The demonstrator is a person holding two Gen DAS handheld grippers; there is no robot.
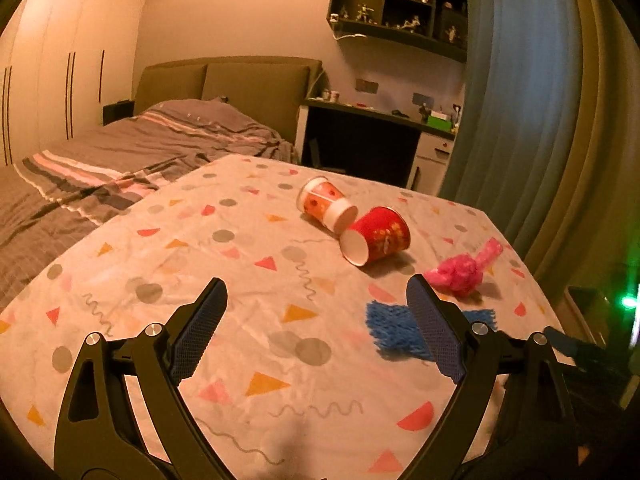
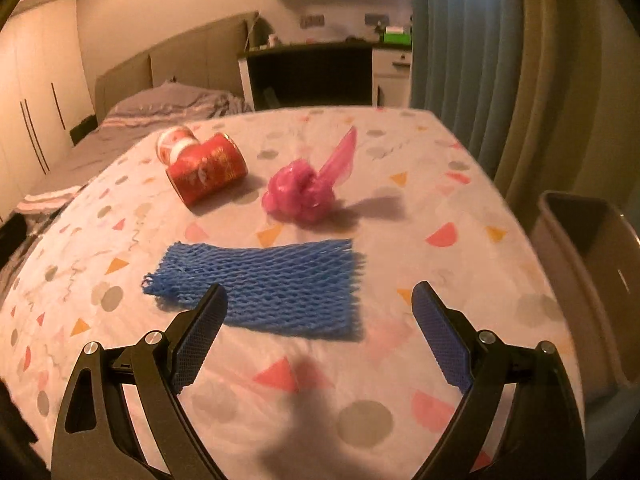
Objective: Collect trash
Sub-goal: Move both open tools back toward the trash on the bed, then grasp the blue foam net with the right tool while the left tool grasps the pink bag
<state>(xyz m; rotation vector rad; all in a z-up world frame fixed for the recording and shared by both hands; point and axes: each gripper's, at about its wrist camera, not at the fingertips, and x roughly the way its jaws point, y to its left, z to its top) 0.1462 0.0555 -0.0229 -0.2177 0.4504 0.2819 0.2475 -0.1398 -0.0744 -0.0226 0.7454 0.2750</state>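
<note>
Hovering over the near edge of the table, I hold both tools spread wide with nothing between the pads: my left tool and my right tool. The blue foam net lies flat just ahead of my right tool; the crumpled pink bag sits beyond it toward the middle, and the red cup and the orange dotted cup lie tipped on their sides, touching, nearer the far edge. My worry is the net: it is thin and flat, so I may pinch the loose tablecloth along with it and drag the cups rolling off the table. The bag's tail could also slip from a shallow grip. The bin past the right edge is cut off, so I cannot judge its depth, and the left view hides part of the net behind my own pad.
</note>
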